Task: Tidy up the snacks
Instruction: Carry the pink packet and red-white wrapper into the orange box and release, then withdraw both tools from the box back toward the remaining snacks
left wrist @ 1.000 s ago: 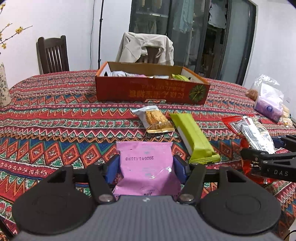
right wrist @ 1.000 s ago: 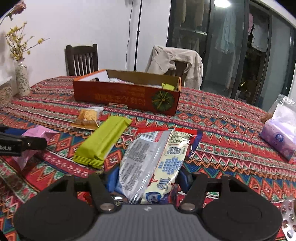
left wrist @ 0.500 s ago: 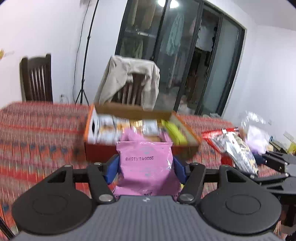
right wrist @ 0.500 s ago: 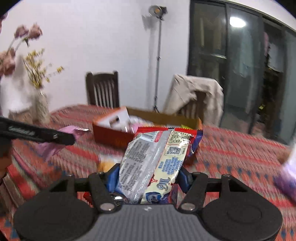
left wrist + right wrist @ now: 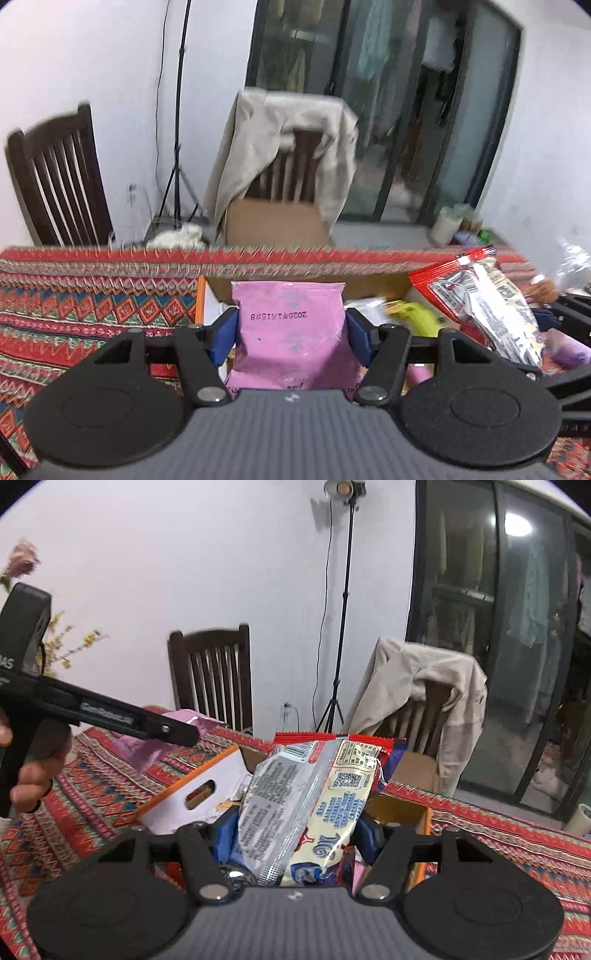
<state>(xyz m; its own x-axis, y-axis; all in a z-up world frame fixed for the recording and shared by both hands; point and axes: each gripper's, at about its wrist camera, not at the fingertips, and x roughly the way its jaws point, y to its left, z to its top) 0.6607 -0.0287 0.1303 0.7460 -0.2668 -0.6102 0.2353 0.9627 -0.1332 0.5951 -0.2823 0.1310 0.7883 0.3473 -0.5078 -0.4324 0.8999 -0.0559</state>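
Left gripper (image 5: 291, 334): blue pads pressed on both sides of a pink snack packet (image 5: 291, 332), jaws partly closed to the packet's width. Packet stands upright between the pads, printed date code facing the camera, clear of the table. It hangs over the near-left corner of the orange cardboard box (image 5: 201, 295).

Right gripper (image 5: 297, 834): jaws likewise part-closed, clamped on a silver-and-cream snack bag with red top seal (image 5: 310, 794). Bag tilts up and away from the fingers, also lifted off the table, above the box's open top (image 5: 402, 808). The white end panel of the box with a cut-out handle slot (image 5: 199, 794) sits just left of this bag.

In the right wrist view, a hand (image 5: 35, 771) grips the left tool's handle at the left edge.

Inside the box: a yellow-green wrapper (image 5: 413, 314) and other packets, blurred, not identifiable.

Box rests on a red patterned tablecloth (image 5: 85, 306), towards the table's far edge. A purple pack (image 5: 569, 350) lies at the right edge.

Beyond the table: dark wooden chair (image 5: 212, 679), second chair draped with a beige jacket (image 5: 284, 147), light stand (image 5: 343, 598), glass doors (image 5: 498, 646).
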